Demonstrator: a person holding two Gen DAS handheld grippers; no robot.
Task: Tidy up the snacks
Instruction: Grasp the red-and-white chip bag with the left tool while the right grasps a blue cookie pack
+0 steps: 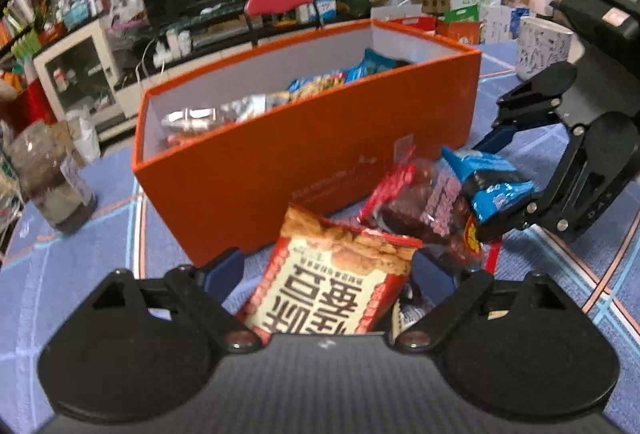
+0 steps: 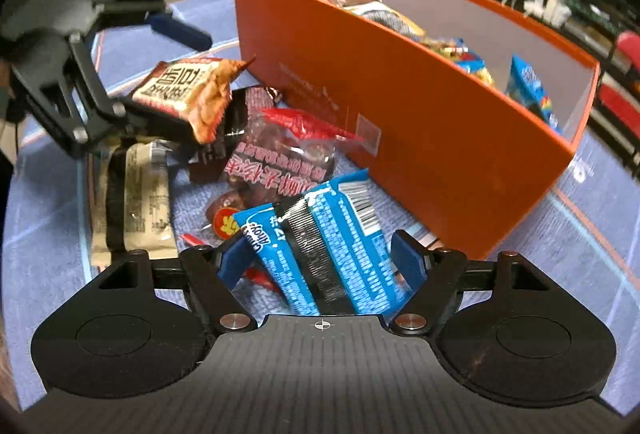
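the left gripper is reaching over the blue patterned tablecloth with its blue fingers standing on either side of a red and cream snack packet printed with large dark characters; in the right wrist view the same packet is sitting raised and tilted in that gripper's grasp, so the jaws are clamping it; the right gripper is closing its blue pads around a blue cookie packet with a barcode, which is showing in the left wrist view pinched at the gripper's tip; between the two packets a clear bag of dark red dates with a red top edge is lying on the cloth, just in front of the long side of the orange box; a beige wrapped bar is lying flat to the left of the dates, partly under the left gripper; the orange box is standing open with a pale lining, and several snacks are lying inside it, among them a shiny silver wrapper and blue packets; a clear jar with dark contents is standing on the cloth beyond the box's left end; a white patterned cup is standing past its right end.
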